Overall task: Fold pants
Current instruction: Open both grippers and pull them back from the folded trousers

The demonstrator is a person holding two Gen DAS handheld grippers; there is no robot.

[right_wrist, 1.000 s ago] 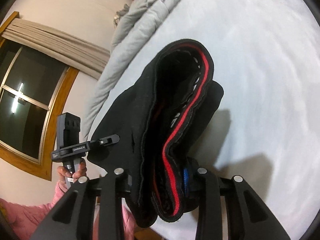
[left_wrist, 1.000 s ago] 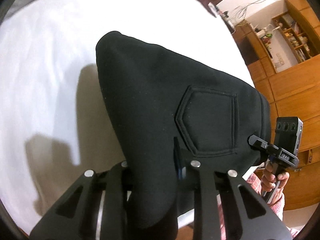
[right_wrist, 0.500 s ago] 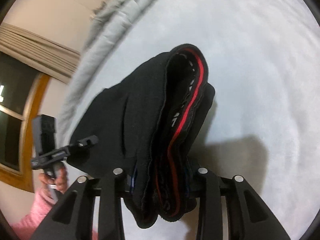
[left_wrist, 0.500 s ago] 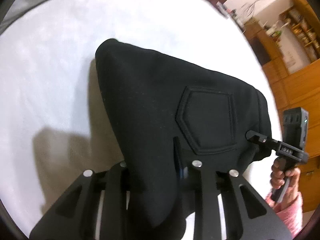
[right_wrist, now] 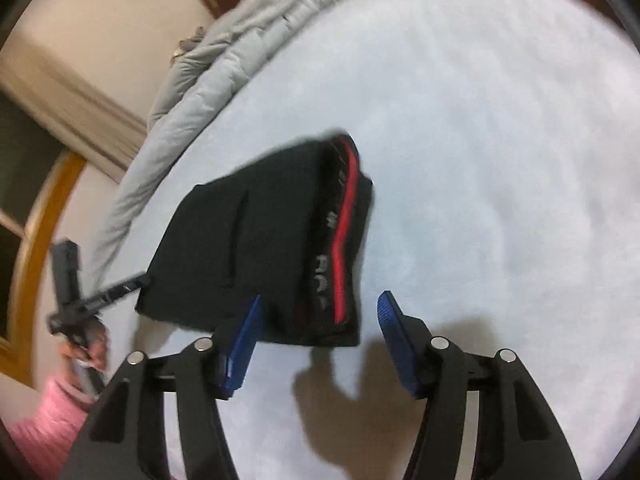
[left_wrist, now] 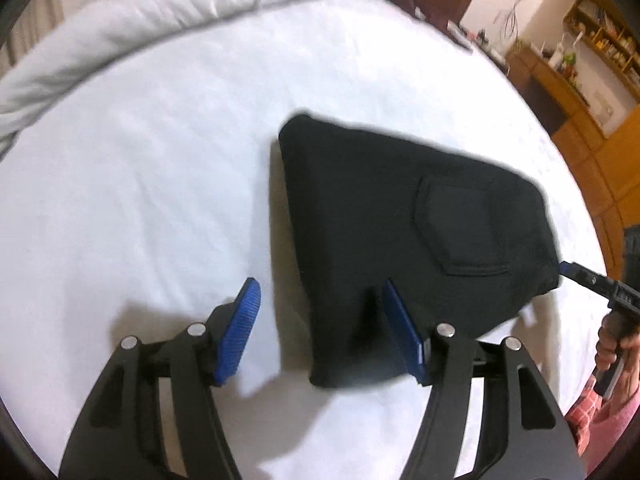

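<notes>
The black pants [left_wrist: 400, 224] lie folded in a compact bundle on the white bed sheet [left_wrist: 140, 184], back pocket facing up. In the right wrist view the pants [right_wrist: 264, 248] show a red waistband stripe along their right edge. My left gripper [left_wrist: 320, 312] is open, its blue pads either side of the bundle's near corner, holding nothing. My right gripper [right_wrist: 318, 320] is open just short of the waistband end, holding nothing. The right gripper's tip also shows in the left wrist view [left_wrist: 576, 274], at the bundle's right edge.
A grey duvet [left_wrist: 160, 20] is bunched along the far edge of the bed. Wooden cabinets and shelves [left_wrist: 592, 80] stand beyond the right side. A window with a wooden frame [right_wrist: 36, 232] is at the left. The person's pink sleeve [right_wrist: 44, 412] is low left.
Both grippers have opened and let go of the pants. The bundle now lies on the sheet, and both grippers have drawn back from it.
</notes>
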